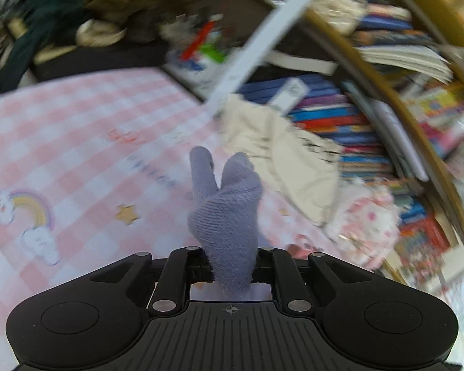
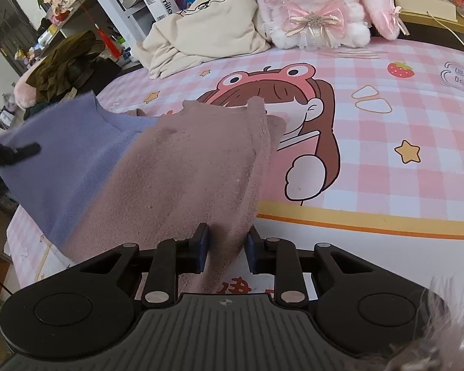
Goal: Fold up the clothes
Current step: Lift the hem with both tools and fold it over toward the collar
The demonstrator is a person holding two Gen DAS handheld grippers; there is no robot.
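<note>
A soft two-tone cloth, lilac [image 2: 68,154] at one end and dusty pink [image 2: 185,170] at the other, hangs stretched above the pink checked sheet [image 2: 386,130]. My right gripper [image 2: 227,247] is shut on a bunched pink edge between its blue pads [image 2: 201,247]. In the left wrist view, my left gripper [image 1: 232,266] is shut on a crumpled lilac corner [image 1: 229,213] that sticks up and hides its fingertips. The left gripper [image 2: 15,151] also shows in the right wrist view as a dark shape at the lilac end. The left wrist view is motion-blurred.
A cream garment [image 2: 207,27] and a white-and-pink plush rabbit [image 2: 318,6] lie at the far edge of the sheet. Shelves of books [image 1: 340,117] stand behind them. A dark olive garment [image 2: 65,65] is heaped off the sheet's left side.
</note>
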